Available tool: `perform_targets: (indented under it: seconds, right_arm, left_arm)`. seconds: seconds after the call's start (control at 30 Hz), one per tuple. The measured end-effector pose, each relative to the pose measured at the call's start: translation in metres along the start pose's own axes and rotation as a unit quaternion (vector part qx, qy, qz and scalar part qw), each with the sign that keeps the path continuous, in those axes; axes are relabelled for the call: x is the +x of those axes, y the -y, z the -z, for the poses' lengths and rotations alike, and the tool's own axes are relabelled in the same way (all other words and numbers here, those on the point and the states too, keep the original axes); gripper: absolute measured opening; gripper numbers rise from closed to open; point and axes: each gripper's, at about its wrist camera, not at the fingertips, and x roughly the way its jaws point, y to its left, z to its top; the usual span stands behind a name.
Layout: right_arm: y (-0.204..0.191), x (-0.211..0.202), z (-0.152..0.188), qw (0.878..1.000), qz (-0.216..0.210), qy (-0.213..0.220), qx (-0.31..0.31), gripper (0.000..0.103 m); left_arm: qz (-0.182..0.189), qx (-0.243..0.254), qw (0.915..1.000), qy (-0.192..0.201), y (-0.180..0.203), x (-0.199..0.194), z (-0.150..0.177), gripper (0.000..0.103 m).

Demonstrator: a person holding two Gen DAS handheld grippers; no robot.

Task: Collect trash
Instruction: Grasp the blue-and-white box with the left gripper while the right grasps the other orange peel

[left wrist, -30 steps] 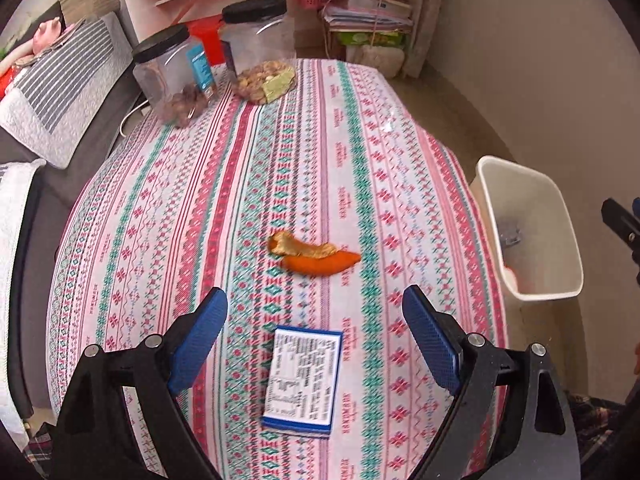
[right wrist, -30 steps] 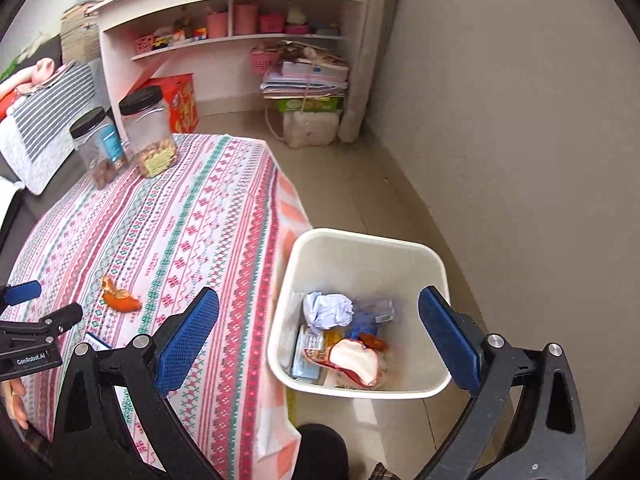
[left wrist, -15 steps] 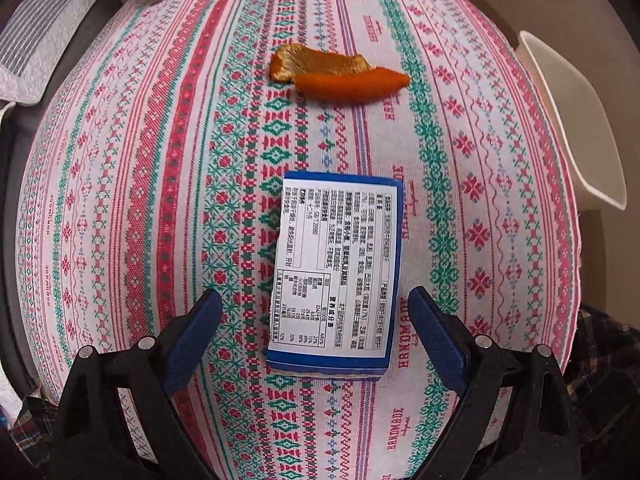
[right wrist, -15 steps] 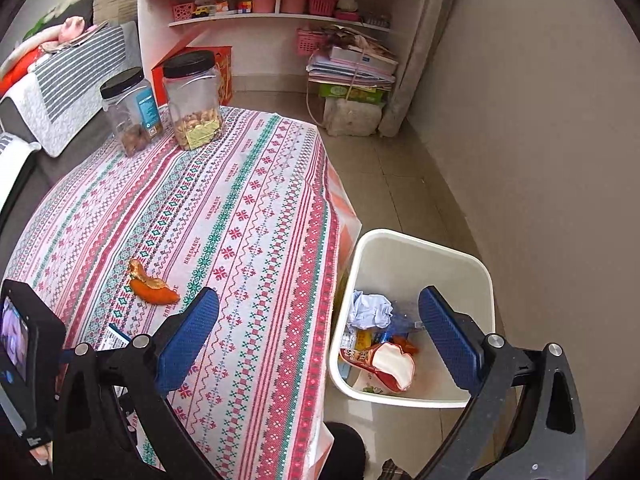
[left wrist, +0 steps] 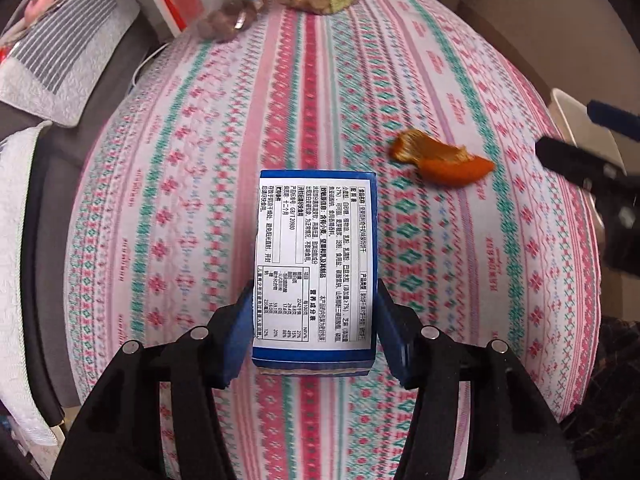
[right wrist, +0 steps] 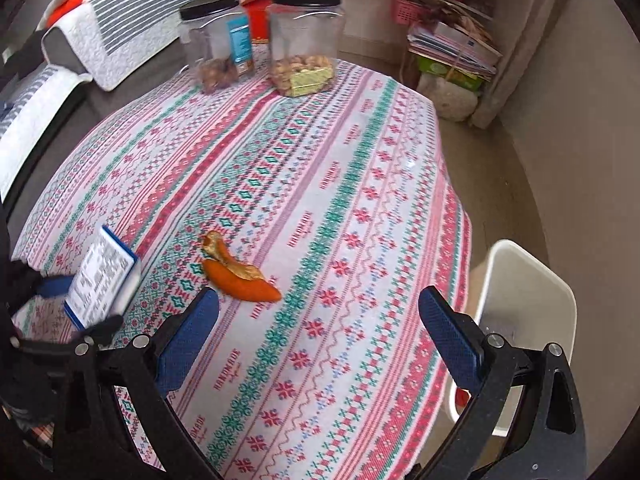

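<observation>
Left wrist view: my left gripper (left wrist: 315, 330) is clamped on the one blue box (left wrist: 316, 264) by its side walls, lifted off the table (left wrist: 200, 160) near its front edge so it can be carried. Right wrist view: my right gripper (right wrist: 320, 336) hangs spread and empty, facing the single orange peel (right wrist: 238, 274); one white bin (right wrist: 524, 300) stands beside the table's right edge; two jars (right wrist: 304, 36) stand at the far edge.

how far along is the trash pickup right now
Done: the white bin beside the table shows some red trash low inside. In hand: the left gripper is shut on the blue box. Left: the orange peel on the tablecloth, ahead of the open right gripper.
</observation>
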Motion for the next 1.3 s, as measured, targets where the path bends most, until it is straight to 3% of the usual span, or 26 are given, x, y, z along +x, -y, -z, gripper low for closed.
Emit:
perform_targets:
  seconds: [0.13, 0.2, 0.3, 0.43, 0.53, 0.57, 0.63, 0.7, 1.3]
  right_arm:
    - [-0.034, 0.023, -0.005, 0.998, 0.001, -0.014, -0.066, 0.096]
    - [-0.043, 0.032, -0.006, 0.996, -0.006, -0.02, -0.086, 0.089]
    - [-0.045, 0.047, -0.008, 0.995, -0.039, -0.052, -0.075, 0.072]
    - [-0.053, 0.063, -0.006, 0.994, -0.039, -0.069, -0.079, 0.071]
    - [-0.052, 0.069, -0.008, 0.994, -0.056, -0.073, -0.063, 0.056]
    - [-0.051, 0.069, -0.009, 0.994, -0.057, -0.072, -0.057, 0.044]
    - [-0.049, 0.066, -0.013, 0.995, -0.057, -0.063, -0.047, 0.035]
    - [-0.047, 0.064, -0.017, 0.996, -0.063, -0.058, -0.032, 0.016]
    - [-0.043, -0.014, -0.043, 0.994, -0.067, 0.081, 0.02, 0.015]
  left_arm:
    - [-0.01, -0.038, 0.9987, 0.032, -0.039, -0.006, -0.005, 0.055]
    - [-0.009, -0.061, 0.9972, 0.042, -0.054, -0.008, -0.008, 0.055]
    - [-0.003, -0.077, 0.9943, 0.073, -0.064, -0.019, -0.023, 0.055]
    - [-0.021, -0.081, 0.9904, 0.111, -0.069, -0.033, -0.038, 0.056]
    - [-0.004, -0.093, 0.9896, 0.109, -0.08, -0.033, -0.042, 0.056]
    - [-0.003, -0.096, 0.9893, 0.11, -0.082, -0.033, -0.042, 0.056]
    - [-0.008, -0.097, 0.9889, 0.112, -0.082, -0.031, -0.043, 0.056]
    - [-0.008, -0.101, 0.9884, 0.113, -0.084, -0.031, -0.043, 0.056]
    - [0.01, -0.149, 0.9736, 0.173, -0.092, -0.051, -0.047, 0.055]
